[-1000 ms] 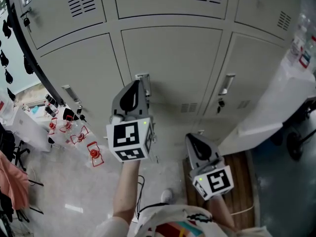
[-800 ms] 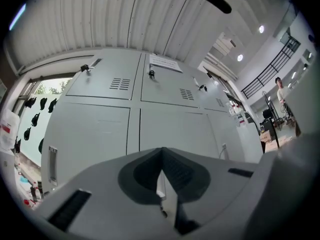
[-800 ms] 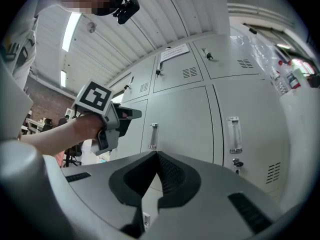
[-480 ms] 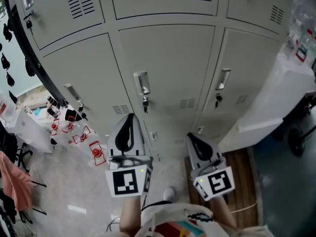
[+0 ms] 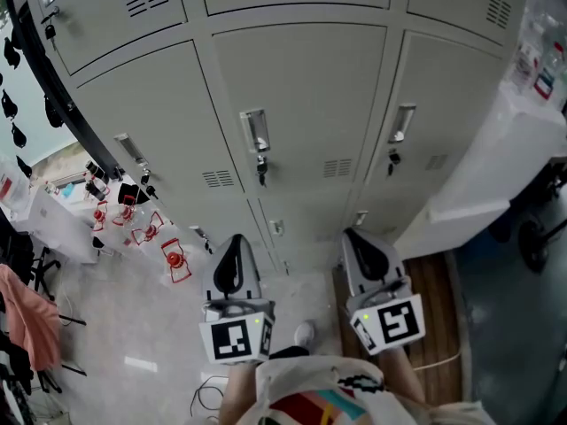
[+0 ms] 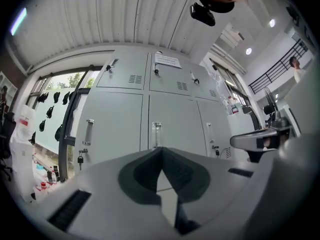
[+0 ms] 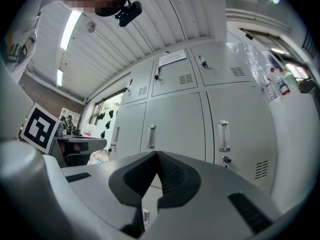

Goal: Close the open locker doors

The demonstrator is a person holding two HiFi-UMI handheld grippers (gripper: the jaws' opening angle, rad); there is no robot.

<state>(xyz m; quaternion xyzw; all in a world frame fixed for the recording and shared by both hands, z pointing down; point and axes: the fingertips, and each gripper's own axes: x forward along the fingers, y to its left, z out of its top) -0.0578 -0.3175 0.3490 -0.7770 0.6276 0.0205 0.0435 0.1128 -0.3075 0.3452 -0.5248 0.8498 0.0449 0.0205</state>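
**Left gripper drawn back, doors look shut**

Since the earlier frames our left gripper [image 5: 232, 242] has come away from the handle [image 5: 255, 133] on the middle one of the locker doors [image 5: 301, 87] and has sunk back towards our body. The right gripper [image 5: 357, 237] has hardly moved. Every door that we can see, in the head view and in both gripper views, lies flush in its frame. So we judge the closing is done or nearly done, but of doors outside the pictures we cannot speak. The jaws of the left gripper are pressed together with nothing between them. Those of the right gripper also meet at the tips, empty. Both grippers point at the doors and touch none.
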